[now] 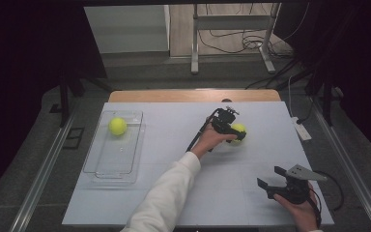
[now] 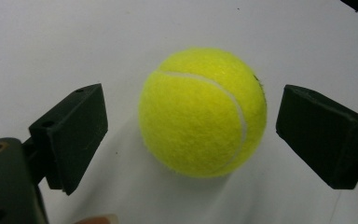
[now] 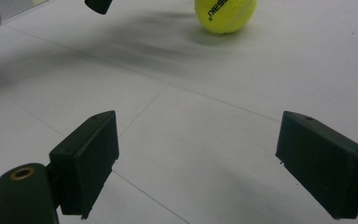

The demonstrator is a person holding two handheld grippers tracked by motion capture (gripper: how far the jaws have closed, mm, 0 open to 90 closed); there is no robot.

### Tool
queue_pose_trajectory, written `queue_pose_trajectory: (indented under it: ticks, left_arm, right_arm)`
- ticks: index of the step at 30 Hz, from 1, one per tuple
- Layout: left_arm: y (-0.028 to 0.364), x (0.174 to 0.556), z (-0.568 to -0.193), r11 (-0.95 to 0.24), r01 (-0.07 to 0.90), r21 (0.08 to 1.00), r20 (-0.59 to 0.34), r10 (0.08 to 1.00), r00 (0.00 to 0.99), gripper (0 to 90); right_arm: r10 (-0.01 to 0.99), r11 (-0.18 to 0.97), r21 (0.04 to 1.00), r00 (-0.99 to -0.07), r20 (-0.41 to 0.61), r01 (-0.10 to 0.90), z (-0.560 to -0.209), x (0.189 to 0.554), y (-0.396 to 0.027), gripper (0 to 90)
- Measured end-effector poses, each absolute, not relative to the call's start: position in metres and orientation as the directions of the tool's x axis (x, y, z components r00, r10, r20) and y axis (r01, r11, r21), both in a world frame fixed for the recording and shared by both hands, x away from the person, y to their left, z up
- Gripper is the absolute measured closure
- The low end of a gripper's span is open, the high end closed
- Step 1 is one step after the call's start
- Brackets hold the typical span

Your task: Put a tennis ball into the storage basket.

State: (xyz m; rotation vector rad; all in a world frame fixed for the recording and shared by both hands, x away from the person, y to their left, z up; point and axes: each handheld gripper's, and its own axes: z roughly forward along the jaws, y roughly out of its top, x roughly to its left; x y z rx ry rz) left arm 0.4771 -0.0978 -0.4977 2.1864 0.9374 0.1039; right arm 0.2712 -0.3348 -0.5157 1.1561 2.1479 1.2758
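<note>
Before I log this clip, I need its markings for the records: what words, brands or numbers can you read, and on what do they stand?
"JESSK" is my best reading, in black print seen upside down and cut off by the frame edge, on the tennis ball on the table.
The tennis ball in the clear tray: no print legible, too small.
The clear tray and the table: no text seen.

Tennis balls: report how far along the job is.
Done, it seems: one tennis ball lies in the clear tray. In hand: the left gripper straddles the second ball on the table, jaws open with gaps either side. Left: gripping and moving it, likely to the tray. The right gripper waits open.
</note>
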Motion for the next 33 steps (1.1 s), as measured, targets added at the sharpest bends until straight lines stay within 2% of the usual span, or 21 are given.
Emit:
queue_pose_trajectory:
  ticks: [13,21,25,33]
  left_arm:
    - [-0.1036,0.4783,-0.5069,-0.477,0.597,0.645,-0.195,0.652,0.733,11.8]
    - [-0.1058,0.4775,-0.5078,-0.468,0.597,0.652,-0.206,0.648,0.733,18.5]
    - [-0.1071,0.4761,-0.5075,-0.475,0.59,0.653,-0.21,0.635,0.743,25.8]
    - [-0.1068,0.474,-0.5044,-0.498,0.583,0.642,-0.185,0.637,0.748,27.0]
  right_arm:
    - [0.808,0.246,0.857,-0.584,0.077,0.453,-0.5152,0.2712,-0.3353,13.0]
    - [0.808,0.246,0.857,-0.584,0.076,0.452,-0.5151,0.2711,-0.3355,13.0]
    - [0.809,0.243,0.858,-0.583,0.078,0.452,-0.5151,0.2711,-0.3359,13.0]
    - [0.81,0.242,0.859,-0.582,0.077,0.451,-0.5147,0.2708,-0.3358,13.0]
